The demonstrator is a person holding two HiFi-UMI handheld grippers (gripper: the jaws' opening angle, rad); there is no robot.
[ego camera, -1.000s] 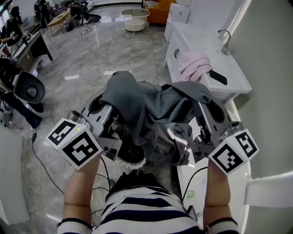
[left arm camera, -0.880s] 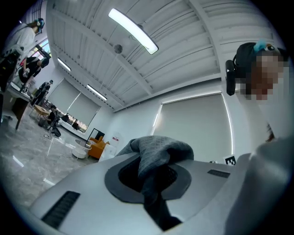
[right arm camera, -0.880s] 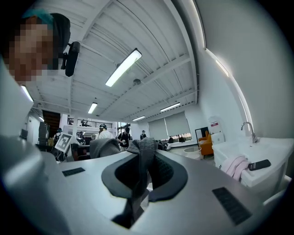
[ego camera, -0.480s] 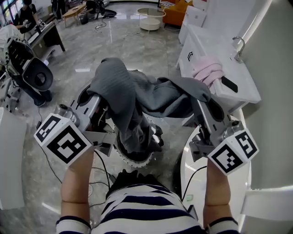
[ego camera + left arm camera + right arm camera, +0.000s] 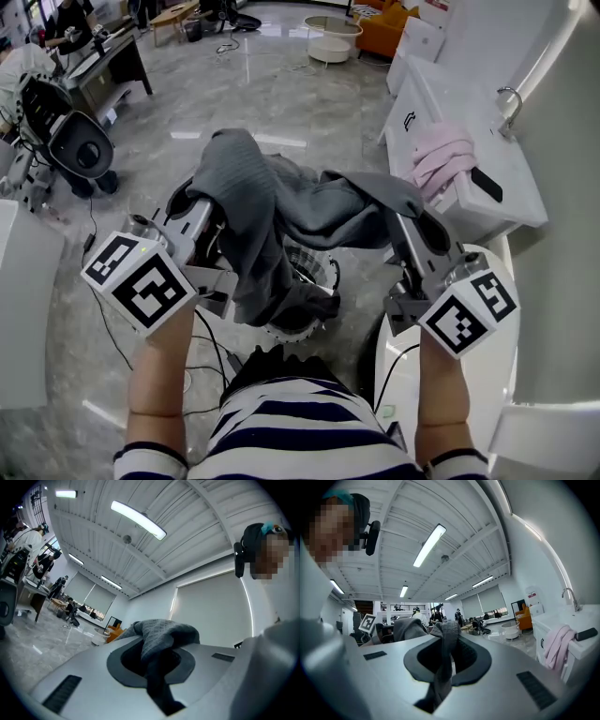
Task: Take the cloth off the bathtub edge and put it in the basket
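The grey knit cloth (image 5: pixel 281 206) is off the bathtub edge (image 5: pixel 394 367) and hangs in the air, strung between the two grippers. The left gripper (image 5: pixel 208 210) has its fingers closed tight on a bunched fold, and a thick hump of fabric spills over and beyond their tips. The right gripper (image 5: pixel 412 221) pinches another fold just as narrowly, with a thin tail of cloth running back between its fingers toward the camera. Between the two pairs of fingers the fabric sags in a shallow swag. Below the left fingers a long loose flap drops toward the dark basket (image 5: pixel 292 328), which sits on the floor under the span (its opening is largely hidden by the cloth).

The cloth looks soft, limp and light, with no stiffness of its own, so it will follow the fingers and trail wherever gravity pulls it. It is not fragile or slippery; the ribbed weave should grip well. A gathered fold, as held now, seems the best purchase, since a single edge could slide out. The hanging flap is likely to reach the basket first and could catch on the rim.
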